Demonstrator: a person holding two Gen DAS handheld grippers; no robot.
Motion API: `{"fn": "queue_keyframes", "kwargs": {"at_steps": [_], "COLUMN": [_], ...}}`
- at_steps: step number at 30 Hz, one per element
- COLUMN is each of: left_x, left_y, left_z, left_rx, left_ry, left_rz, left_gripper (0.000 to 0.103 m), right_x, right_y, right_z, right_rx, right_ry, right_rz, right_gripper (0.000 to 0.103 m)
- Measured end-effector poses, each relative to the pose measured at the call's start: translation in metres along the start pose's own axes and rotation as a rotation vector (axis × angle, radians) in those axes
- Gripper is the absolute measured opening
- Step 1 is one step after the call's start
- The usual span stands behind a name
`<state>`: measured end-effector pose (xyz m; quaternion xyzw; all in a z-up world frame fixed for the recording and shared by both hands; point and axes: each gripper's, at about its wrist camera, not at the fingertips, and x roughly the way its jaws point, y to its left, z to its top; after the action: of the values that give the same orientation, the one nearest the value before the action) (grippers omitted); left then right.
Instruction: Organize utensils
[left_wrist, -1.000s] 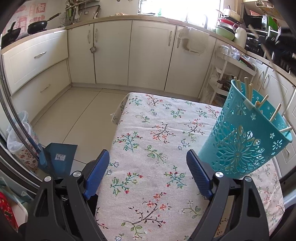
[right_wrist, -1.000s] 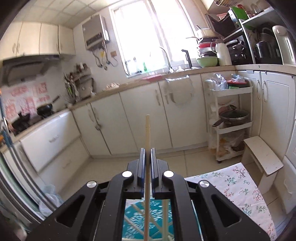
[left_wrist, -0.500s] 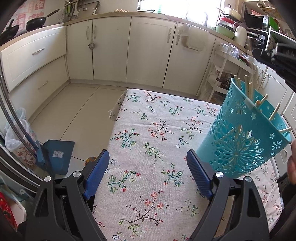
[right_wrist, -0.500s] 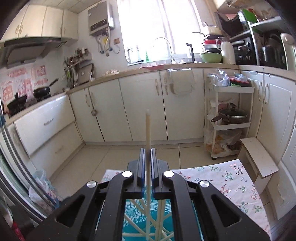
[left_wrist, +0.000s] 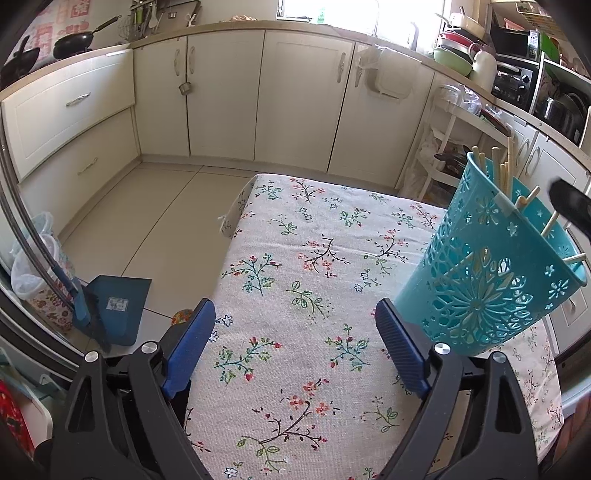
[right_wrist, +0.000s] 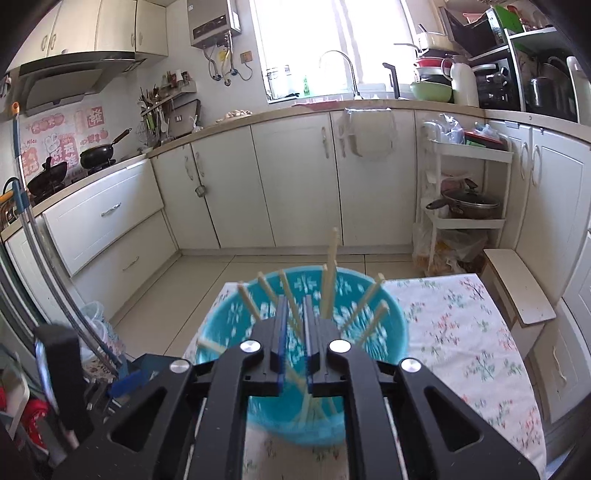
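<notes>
A teal perforated utensil basket (left_wrist: 495, 273) stands on the floral tablecloth (left_wrist: 317, 288) at the right, with several wooden chopsticks (left_wrist: 506, 166) sticking up from it. My left gripper (left_wrist: 295, 339) is open and empty, low over the cloth, left of the basket. In the right wrist view the basket (right_wrist: 384, 332) lies just below my right gripper (right_wrist: 294, 306). Its jaws stand slightly apart with nothing held between them. Several chopsticks (right_wrist: 332, 266) lean in the basket, blurred.
White kitchen cabinets (left_wrist: 295, 96) line the far wall. A blue dustpan (left_wrist: 114, 306) and a bag stand on the floor at the left. A white shelf trolley (right_wrist: 465, 192) and a small stool (right_wrist: 517, 288) stand right of the table.
My right gripper has let go of the chopstick it held upright; its jaws have parted and it has tipped down over the basket. My left gripper has drifted slightly.
</notes>
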<state>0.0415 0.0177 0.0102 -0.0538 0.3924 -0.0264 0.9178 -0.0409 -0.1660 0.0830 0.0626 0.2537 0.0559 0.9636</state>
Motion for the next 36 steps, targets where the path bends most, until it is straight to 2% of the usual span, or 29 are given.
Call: {"fn": "queue_keyframes", "kwargs": {"at_steps": [1, 2, 3, 5, 7, 11, 12, 18, 22, 25, 30, 36], "left_x": [0.0, 0.0, 0.001, 0.003, 0.004, -0.002, -0.007, -0.046, -0.077, -0.098, -0.15, -0.201], "left_y": [0.001, 0.0, 0.0, -0.003, -0.006, -0.017, -0.02, -0.035, -0.041, -0.045, -0.049, -0.047], "left_z": [0.0, 0.0, 0.0, -0.002, -0.004, -0.006, -0.006, -0.009, -0.018, -0.025, -0.037, -0.044], "left_rx": [0.001, 0.003, 0.005, 0.018, 0.032, 0.077, 0.092, 0.148, 0.171, 0.19, 0.197, 0.191], "left_ry": [0.0, -0.001, -0.001, 0.003, 0.006, -0.006, -0.016, -0.055, -0.021, -0.002, -0.023, -0.024], "left_rz": [0.0, 0.001, 0.003, 0.012, 0.018, 0.025, 0.025, 0.026, 0.016, 0.034, 0.038, 0.009], "left_gripper": [0.085, 0.086, 0.087, 0.088, 0.089, 0.092, 0.093, 0.095, 0.095, 0.095, 0.095, 0.095], "right_x": [-0.006, -0.011, -0.015, -0.02, -0.024, -0.038, -0.04, -0.047, -0.061, -0.078, -0.115, -0.158], "right_y": [0.0, 0.0, 0.0, 0.0, -0.002, -0.01, -0.011, -0.011, -0.009, -0.007, -0.004, 0.0], "right_z": [-0.004, -0.007, -0.01, -0.014, -0.016, -0.013, -0.012, -0.018, -0.028, -0.033, -0.033, -0.031], "right_rx": [-0.001, -0.001, -0.003, -0.007, -0.003, 0.012, 0.011, -0.003, 0.024, 0.019, 0.022, 0.001], "right_ry": [-0.004, -0.01, -0.011, -0.004, 0.009, -0.002, 0.004, 0.131, 0.215, 0.21, 0.185, 0.137], "right_rz": [-0.009, -0.018, -0.025, -0.029, -0.041, -0.055, -0.065, -0.037, 0.052, 0.072, 0.09, 0.036], "right_gripper": [0.04, 0.046, 0.052, 0.055, 0.071, 0.087, 0.095, 0.096, 0.096, 0.096, 0.096, 0.096]}}
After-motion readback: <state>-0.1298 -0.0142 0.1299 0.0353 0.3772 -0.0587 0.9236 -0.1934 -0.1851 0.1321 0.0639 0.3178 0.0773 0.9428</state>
